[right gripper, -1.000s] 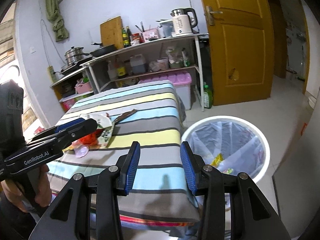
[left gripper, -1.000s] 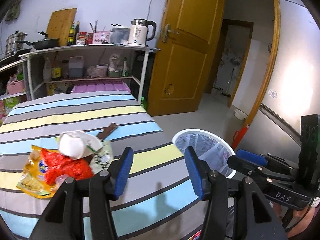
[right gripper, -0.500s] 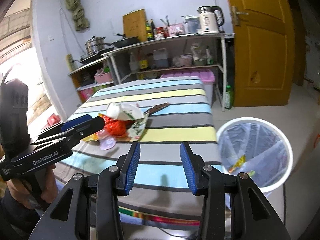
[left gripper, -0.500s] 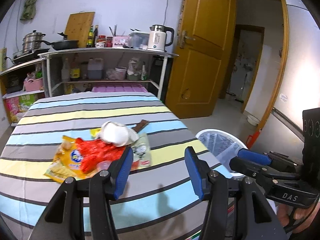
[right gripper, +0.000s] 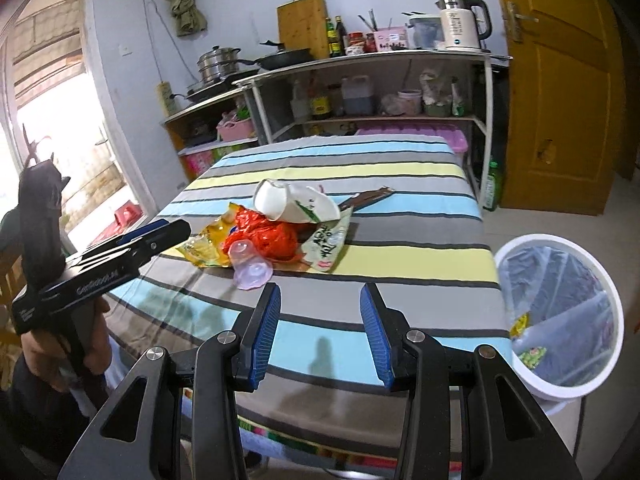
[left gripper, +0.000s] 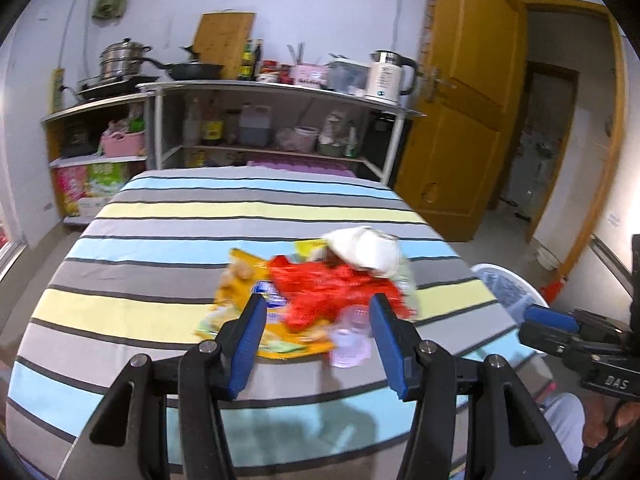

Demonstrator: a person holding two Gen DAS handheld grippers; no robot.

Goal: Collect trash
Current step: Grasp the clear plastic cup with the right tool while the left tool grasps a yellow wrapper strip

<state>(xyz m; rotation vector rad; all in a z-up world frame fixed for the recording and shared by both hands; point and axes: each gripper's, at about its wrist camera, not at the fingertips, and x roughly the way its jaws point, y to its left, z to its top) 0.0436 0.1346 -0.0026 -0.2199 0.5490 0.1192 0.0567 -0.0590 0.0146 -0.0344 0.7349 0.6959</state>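
A heap of trash lies on the striped table [left gripper: 160,240]: a red plastic bag [left gripper: 328,284], a yellow snack packet [left gripper: 248,300], a white paper bowl [left gripper: 368,248] and a clear plastic cup [left gripper: 350,338]. My left gripper [left gripper: 316,340] is open, just short of the heap. The heap also shows in the right wrist view, with the red bag [right gripper: 268,236], bowl [right gripper: 288,202], cup [right gripper: 250,268] and a green-white wrapper [right gripper: 328,240]. My right gripper [right gripper: 320,332] is open and empty above the table's near edge. A white bin [right gripper: 560,312] with a clear liner stands right of the table.
A brown wrapper strip [right gripper: 368,196] lies behind the heap. Shelves [left gripper: 260,120] with pots, bottles and a kettle [right gripper: 460,24] stand behind the table. A yellow door [left gripper: 460,120] is at right. The bin [left gripper: 508,288] holds a few wrappers.
My left gripper has swung left and closer to the trash heap, which now sits between its fingers' line. My right gripper's view has also turned left toward the table. Both stay open.
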